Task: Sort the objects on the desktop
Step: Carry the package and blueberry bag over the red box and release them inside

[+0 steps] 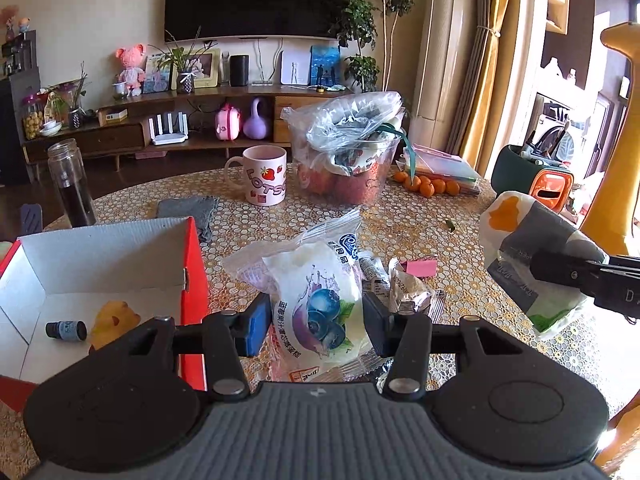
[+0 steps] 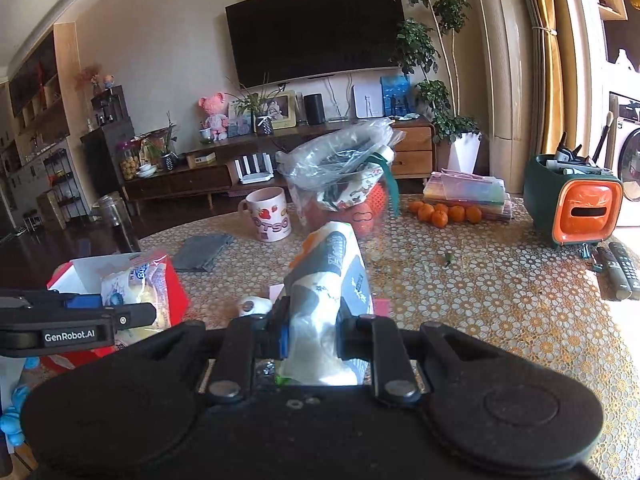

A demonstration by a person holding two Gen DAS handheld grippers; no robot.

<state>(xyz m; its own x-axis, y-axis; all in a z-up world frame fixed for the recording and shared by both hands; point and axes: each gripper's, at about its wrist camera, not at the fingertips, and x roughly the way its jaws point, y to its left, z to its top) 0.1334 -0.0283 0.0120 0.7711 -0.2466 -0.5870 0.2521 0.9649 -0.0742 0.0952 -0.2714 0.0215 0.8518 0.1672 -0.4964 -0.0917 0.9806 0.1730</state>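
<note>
My left gripper (image 1: pixel 316 326) is shut on a white blueberry snack packet (image 1: pixel 316 296) and holds it above the table, just right of the open red box (image 1: pixel 192 276). The box holds a small dark bottle (image 1: pixel 66 330) and a yellow toy (image 1: pixel 114 322). My right gripper (image 2: pixel 312 334) is shut on a white, grey and orange snack packet (image 2: pixel 328 280), held above the table; it also shows at the right of the left wrist view (image 1: pixel 532 256). Small wrapped snacks (image 1: pixel 404 284) and a pink note (image 1: pixel 422 268) lie on the table under the left gripper.
A pink mug (image 1: pixel 264 174), a clear bucket with bags (image 1: pixel 344 152), tangerines (image 1: pixel 428 186), a grey cloth (image 1: pixel 192 210) and a glass bottle (image 1: pixel 70 184) stand on the round table (image 1: pixel 400 216). An orange-green pen holder (image 2: pixel 572 200) and remotes (image 2: pixel 618 270) sit at the right.
</note>
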